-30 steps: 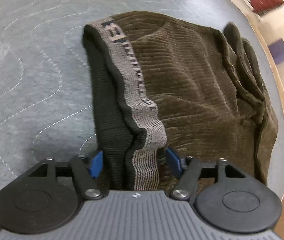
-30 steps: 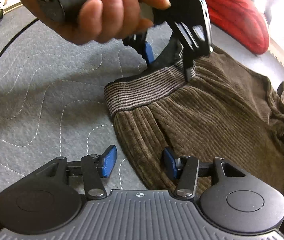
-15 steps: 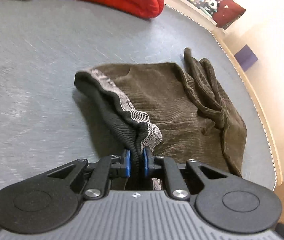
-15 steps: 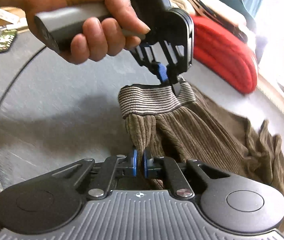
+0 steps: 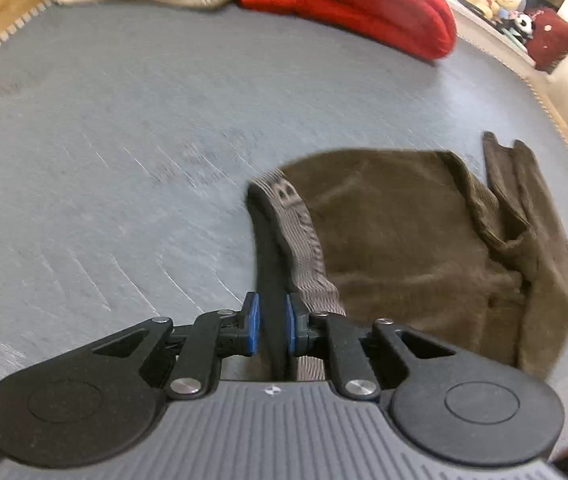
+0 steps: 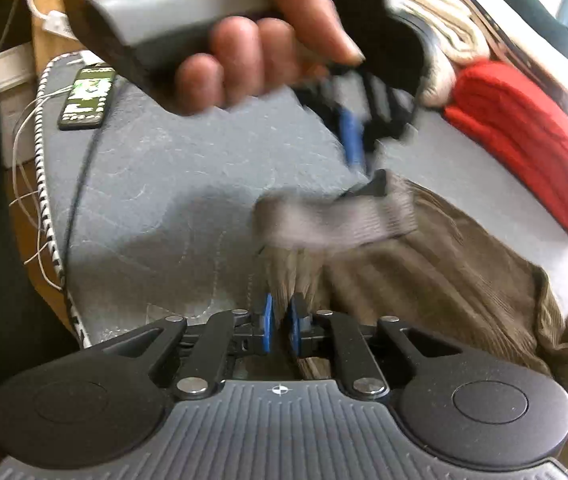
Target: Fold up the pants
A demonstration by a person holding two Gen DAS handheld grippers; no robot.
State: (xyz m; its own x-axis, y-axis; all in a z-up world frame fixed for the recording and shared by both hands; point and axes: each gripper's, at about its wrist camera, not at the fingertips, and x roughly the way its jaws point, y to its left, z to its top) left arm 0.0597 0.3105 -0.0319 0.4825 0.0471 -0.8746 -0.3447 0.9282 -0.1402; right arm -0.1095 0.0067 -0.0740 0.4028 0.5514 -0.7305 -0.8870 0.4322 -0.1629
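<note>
Corduroy pants [image 5: 403,240] pinched at the waistband [image 5: 303,232] by left claw [image 5: 270,322] and right claw [image 6: 280,322]; folding barely started, most left.

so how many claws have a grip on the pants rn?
2. Left claw is shut on the waistband; right claw pinches the brown pants just below it.

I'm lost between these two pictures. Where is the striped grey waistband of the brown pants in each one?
Left wrist view: the waistband runs from centre frame down into the left gripper, shut on it.
Right wrist view: it lies blurred across the centre, above the right gripper, which pinches the brown pants.
Shared landmark: the red folded cloth.
</note>
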